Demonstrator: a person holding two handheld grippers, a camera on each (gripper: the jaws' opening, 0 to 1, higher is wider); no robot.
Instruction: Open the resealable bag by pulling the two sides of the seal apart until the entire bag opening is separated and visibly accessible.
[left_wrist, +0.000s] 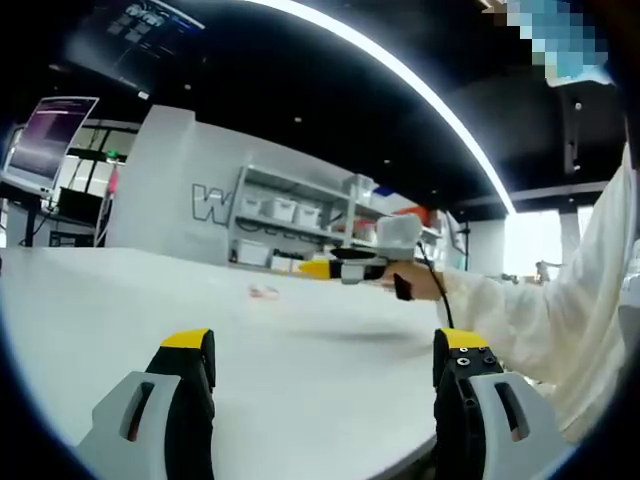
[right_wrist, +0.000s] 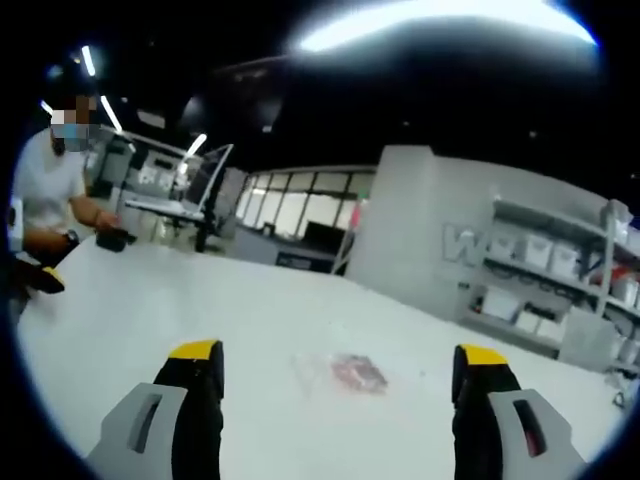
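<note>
A small clear resealable bag (right_wrist: 350, 373) with reddish contents lies flat on the white table (right_wrist: 250, 310). It sits just ahead of my right gripper (right_wrist: 338, 355), between the lines of its two wide-apart jaws, and nothing touches it. In the left gripper view the bag (left_wrist: 265, 291) is a small pale patch further out on the table, well ahead of my left gripper (left_wrist: 322, 350), which is open and holds nothing. My right gripper (left_wrist: 340, 268) enters that view from the right, held by a hand in a white sleeve above the table.
A person (right_wrist: 45, 190) in white stands at the table's far left end with a dark object (right_wrist: 112, 239) by the hand. Shelves with white bins (left_wrist: 290, 212) stand behind the table. The table's near edge (left_wrist: 400, 455) curves past my left jaws.
</note>
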